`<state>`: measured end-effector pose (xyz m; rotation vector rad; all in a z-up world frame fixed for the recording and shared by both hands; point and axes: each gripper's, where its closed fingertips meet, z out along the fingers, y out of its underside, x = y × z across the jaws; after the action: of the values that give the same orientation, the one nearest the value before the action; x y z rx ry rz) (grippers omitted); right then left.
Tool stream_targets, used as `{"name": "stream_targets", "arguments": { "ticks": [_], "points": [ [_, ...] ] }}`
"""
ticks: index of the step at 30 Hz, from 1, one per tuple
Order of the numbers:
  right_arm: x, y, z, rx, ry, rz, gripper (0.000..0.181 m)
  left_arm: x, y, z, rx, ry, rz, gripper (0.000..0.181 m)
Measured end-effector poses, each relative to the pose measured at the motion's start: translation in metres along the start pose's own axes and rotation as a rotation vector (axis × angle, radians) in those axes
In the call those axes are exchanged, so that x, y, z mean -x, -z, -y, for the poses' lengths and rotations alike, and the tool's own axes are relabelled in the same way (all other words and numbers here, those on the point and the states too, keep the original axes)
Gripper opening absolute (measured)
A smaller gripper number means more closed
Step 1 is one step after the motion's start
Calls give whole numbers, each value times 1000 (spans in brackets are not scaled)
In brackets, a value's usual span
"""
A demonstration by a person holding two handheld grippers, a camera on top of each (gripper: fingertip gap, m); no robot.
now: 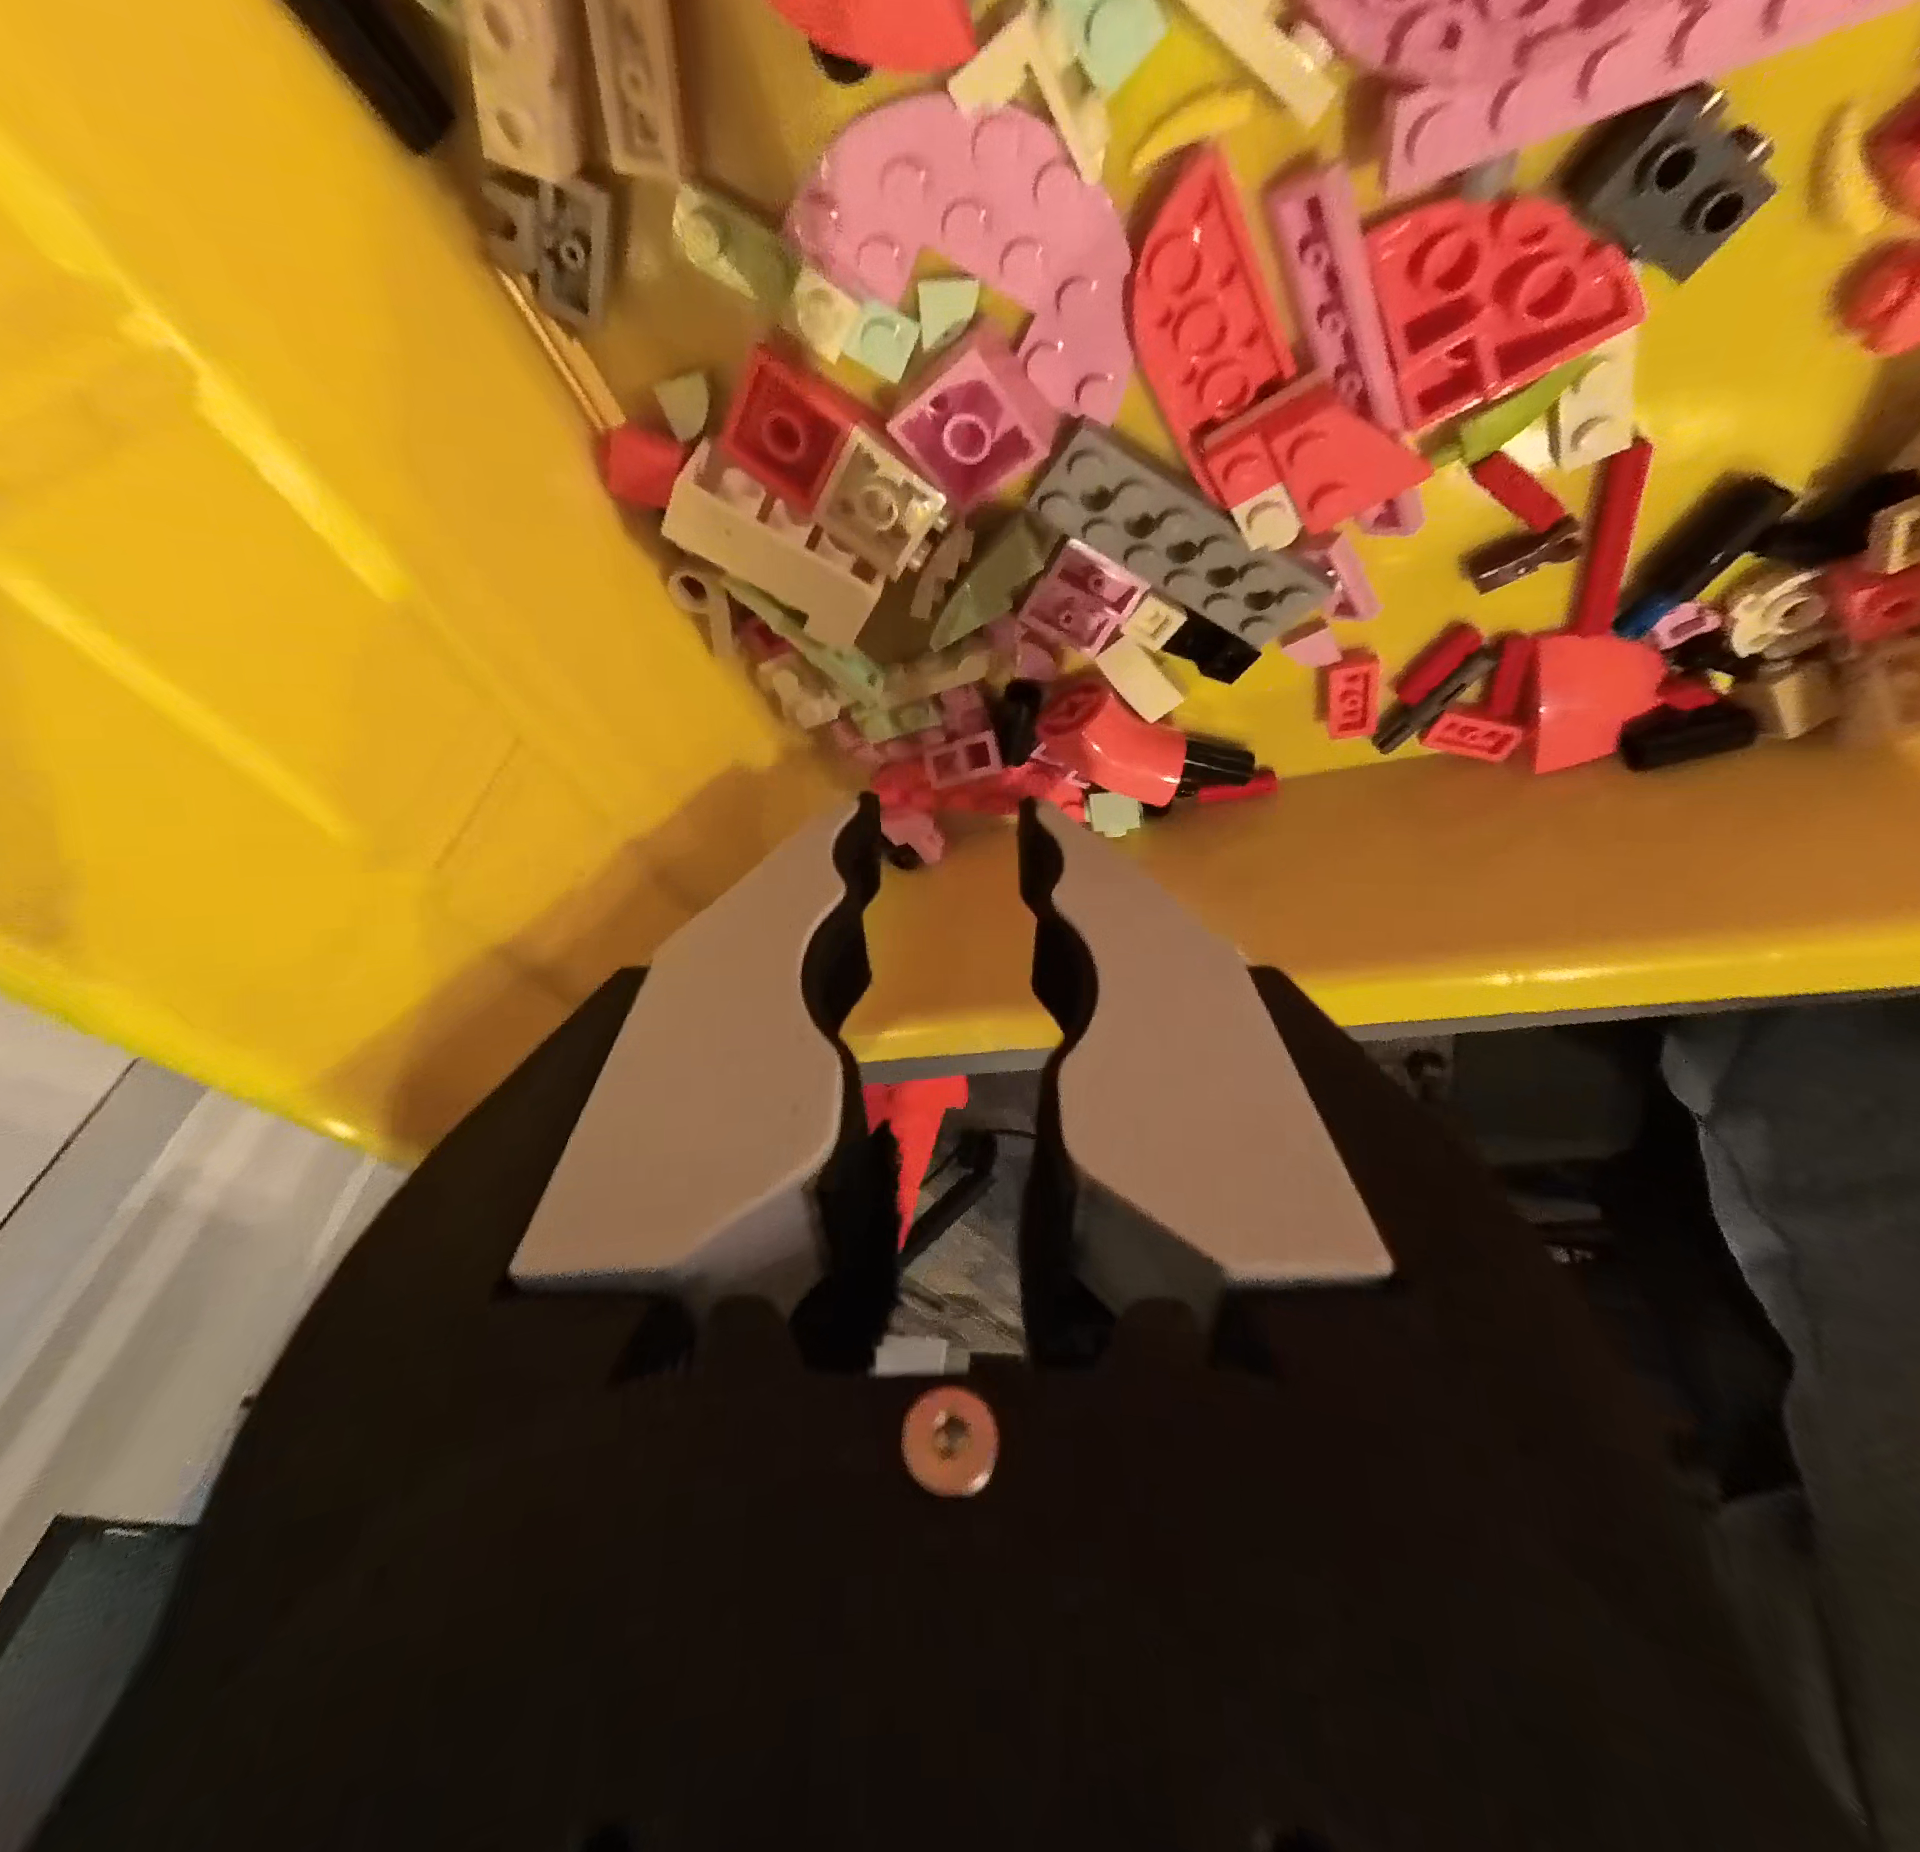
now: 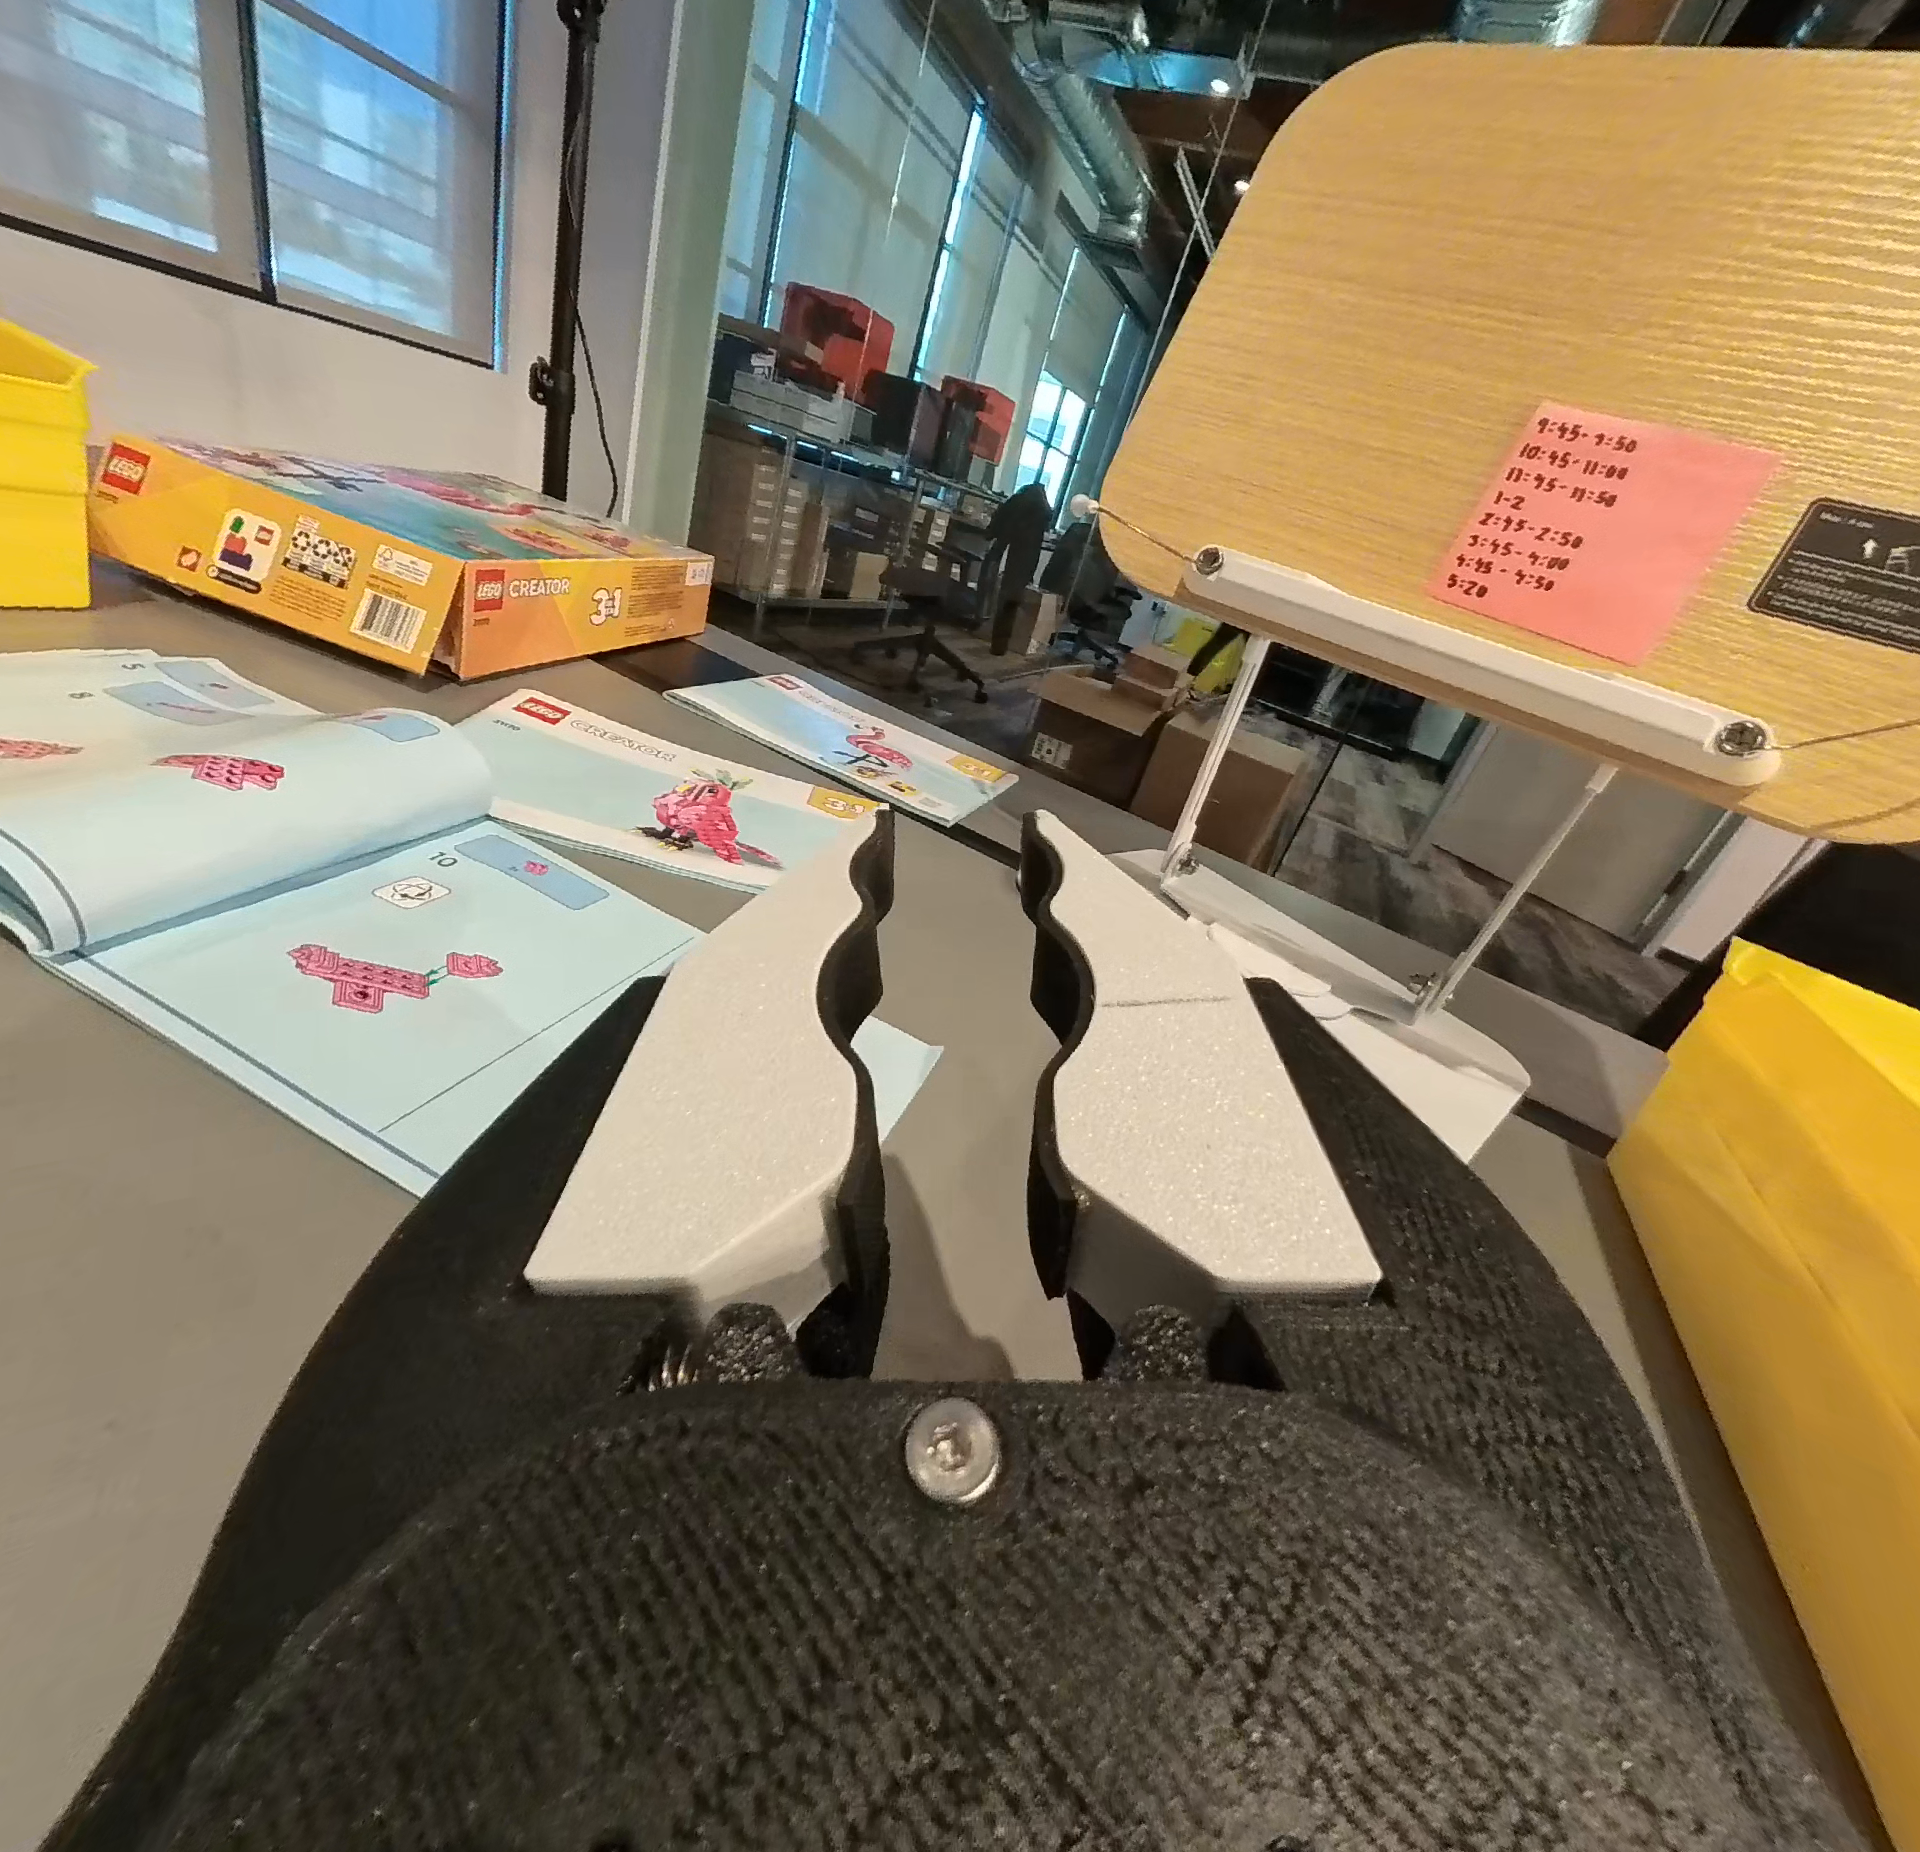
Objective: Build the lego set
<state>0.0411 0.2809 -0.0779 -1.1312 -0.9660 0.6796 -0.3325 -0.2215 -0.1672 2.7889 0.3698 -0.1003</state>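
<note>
Right now my left fingers (image 1: 943, 815) stand apart with nothing between them, tips poised over the near corner of the yellow bin (image 1: 312, 555), just above a jumble of small coral and pink pieces (image 1: 997, 753). Farther in lie a grey plate (image 1: 1164, 535) and a pink curved plate (image 1: 966, 244). My right fingers (image 2: 956, 826) are apart and empty too, held above the grey surface (image 2: 156, 1283), pointing past the open instruction booklet (image 2: 343, 971) toward the set's box (image 2: 416, 576). To pick well, I judge I should single out one piece, straddle its flat sides squarely, and close gently so neighbours stay put.
</note>
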Motion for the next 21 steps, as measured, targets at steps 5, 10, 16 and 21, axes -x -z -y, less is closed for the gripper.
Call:
{"name": "stream_targets", "arguments": {
  "ticks": [5, 10, 16, 21],
  "points": [
    [1, 0, -1, 5, -1, 6, 22, -3, -4, 8, -26, -5, -30, 13],
    [2, -1, -1, 7, 0, 8, 22, 18, 15, 44, -234, -26, 113, 0],
    [3, 0, 0, 4, -7, 13, 22, 4, 52, 92, -545, -31, -17, 6],
    [4, 0, 0, 1, -13, 18, 21, -50, 66, 112, -630, 28, -444, 28]
  ]
}}
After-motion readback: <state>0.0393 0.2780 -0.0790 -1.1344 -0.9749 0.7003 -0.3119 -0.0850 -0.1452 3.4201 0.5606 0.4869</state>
